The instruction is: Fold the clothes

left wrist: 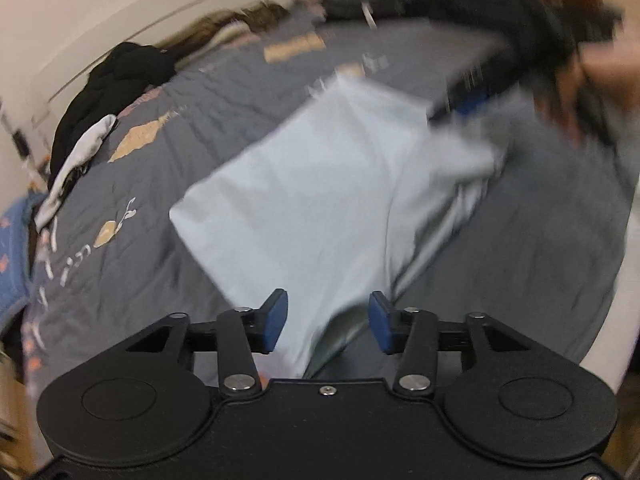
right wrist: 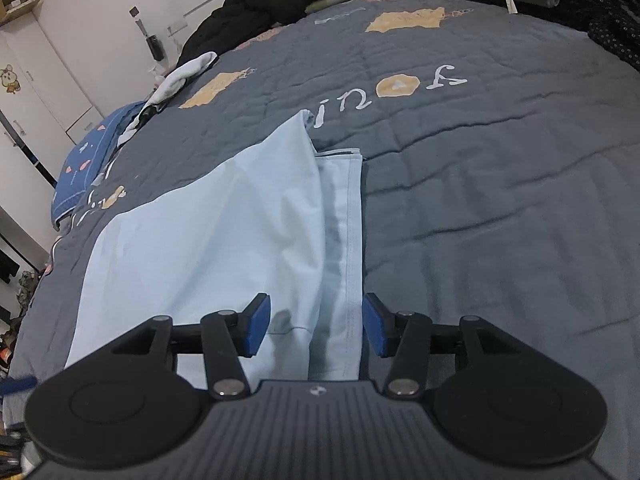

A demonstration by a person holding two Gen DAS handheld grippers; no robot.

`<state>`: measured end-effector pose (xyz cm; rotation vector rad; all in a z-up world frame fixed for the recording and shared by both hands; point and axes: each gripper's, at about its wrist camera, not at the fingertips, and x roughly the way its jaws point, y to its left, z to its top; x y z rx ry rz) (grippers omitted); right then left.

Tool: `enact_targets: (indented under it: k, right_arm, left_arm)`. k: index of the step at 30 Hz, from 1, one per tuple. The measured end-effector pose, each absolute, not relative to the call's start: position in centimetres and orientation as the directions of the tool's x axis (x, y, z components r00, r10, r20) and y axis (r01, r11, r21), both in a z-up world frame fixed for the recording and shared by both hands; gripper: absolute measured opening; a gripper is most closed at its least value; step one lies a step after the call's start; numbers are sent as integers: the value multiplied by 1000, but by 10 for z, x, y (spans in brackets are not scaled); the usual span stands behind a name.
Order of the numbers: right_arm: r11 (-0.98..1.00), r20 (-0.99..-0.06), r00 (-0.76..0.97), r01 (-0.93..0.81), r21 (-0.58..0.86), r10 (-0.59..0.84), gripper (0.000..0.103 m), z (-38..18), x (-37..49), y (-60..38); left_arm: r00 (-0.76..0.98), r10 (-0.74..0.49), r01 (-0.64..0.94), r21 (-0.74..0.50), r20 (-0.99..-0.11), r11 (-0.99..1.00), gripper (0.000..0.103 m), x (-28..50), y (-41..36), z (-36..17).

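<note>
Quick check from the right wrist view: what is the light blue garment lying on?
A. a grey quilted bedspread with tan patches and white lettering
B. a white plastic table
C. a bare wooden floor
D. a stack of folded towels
A: the light blue garment is spread on the grey quilted bedspread, between the open right gripper fingers.

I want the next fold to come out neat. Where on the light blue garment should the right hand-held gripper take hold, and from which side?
Probably the stitched hem edge of the light blue garment, where it lies flat and straight on the grey quilt. Come in from the bare quilt on the right, low, since the open right hand-held gripper already sits by that edge.
</note>
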<state>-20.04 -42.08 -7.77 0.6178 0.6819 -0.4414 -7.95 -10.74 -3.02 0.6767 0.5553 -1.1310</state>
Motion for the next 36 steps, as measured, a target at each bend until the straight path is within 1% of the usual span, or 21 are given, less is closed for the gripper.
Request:
enact_targets:
  k: [2, 3, 6, 10, 14, 22, 31, 36]
  right_arm:
    - [741, -680, 713, 550, 387, -174, 50, -74, -202, -420]
    - [739, -673, 720, 544, 397, -169, 50, -72, -202, -419]
    - [740, -657, 739, 526, 420, -152, 52, -67, -204, -418]
    - [765, -653, 746, 495, 412, -131, 57, -63, -206, -412]
    - [797, -650, 752, 456, 396, -107, 61, -59, -210, -407]
    - [791, -657, 749, 450, 414, -82, 64, -57, -225, -412]
    - [791, -662, 745, 451, 413, -79, 67, -55, -237, -409]
    - [811, -660, 749, 424, 402, -64, 68, -49, -240, -399]
  left_arm:
    - [348, -659, 924, 125, -666, 362, 54, -73, -110, -23]
    - [358, -665, 909, 83, -656, 408, 55, -70, -113, -21]
    - [381, -664, 861, -15, -643, 509, 55, -67, -120, -20]
    - [394, -664, 815, -93, -636, 572, 59, -71, -117, -22]
    - [407, -662, 759, -171, -629, 629, 60, -75, -114, -23]
    - [428, -662, 632, -320, -615, 706, 61, -83, -107, -27]
    - [464, -645, 576, -346, -608, 740, 62, -99, -99, -32]
    - [490, -663, 569, -369, -566, 735, 62, -109, -98, -8]
